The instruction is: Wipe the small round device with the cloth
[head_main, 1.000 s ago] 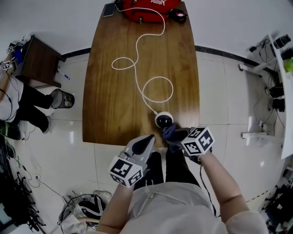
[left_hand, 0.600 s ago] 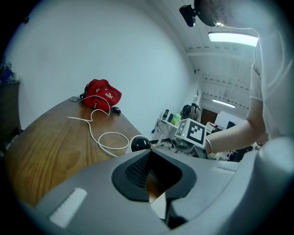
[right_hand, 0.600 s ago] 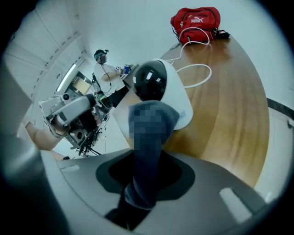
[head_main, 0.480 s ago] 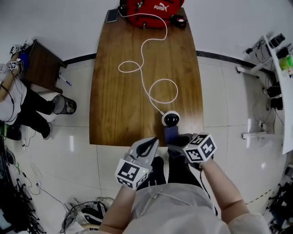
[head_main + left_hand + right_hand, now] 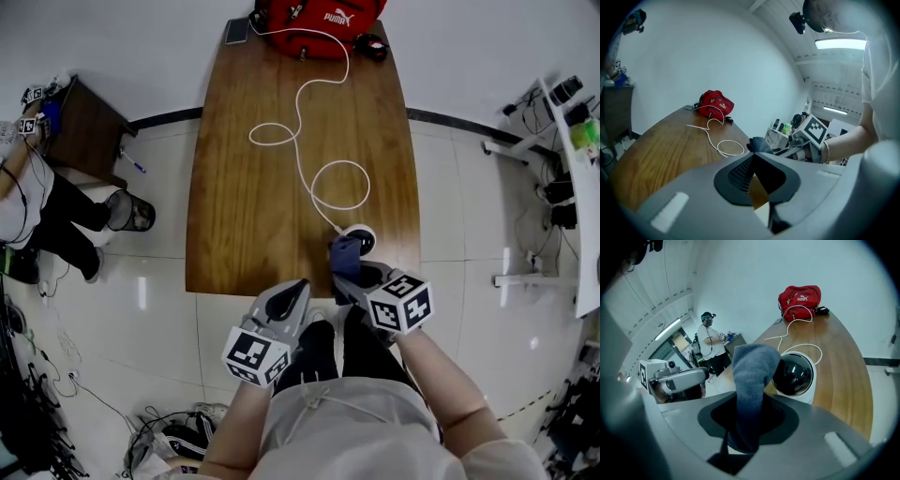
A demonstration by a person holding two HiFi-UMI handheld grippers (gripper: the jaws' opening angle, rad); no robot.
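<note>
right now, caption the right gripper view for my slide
Right gripper holds a grey-blue cloth at the small round device on the wooden table.

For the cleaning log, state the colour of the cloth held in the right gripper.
The cloth is a plain slate blue, clearest in the right gripper view.

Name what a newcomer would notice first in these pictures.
The blue cloth clamped in the right tongs, up against the small round device at the near edge of the wooden table. Then the white cable looping across it to the red bag at the far end.
</note>
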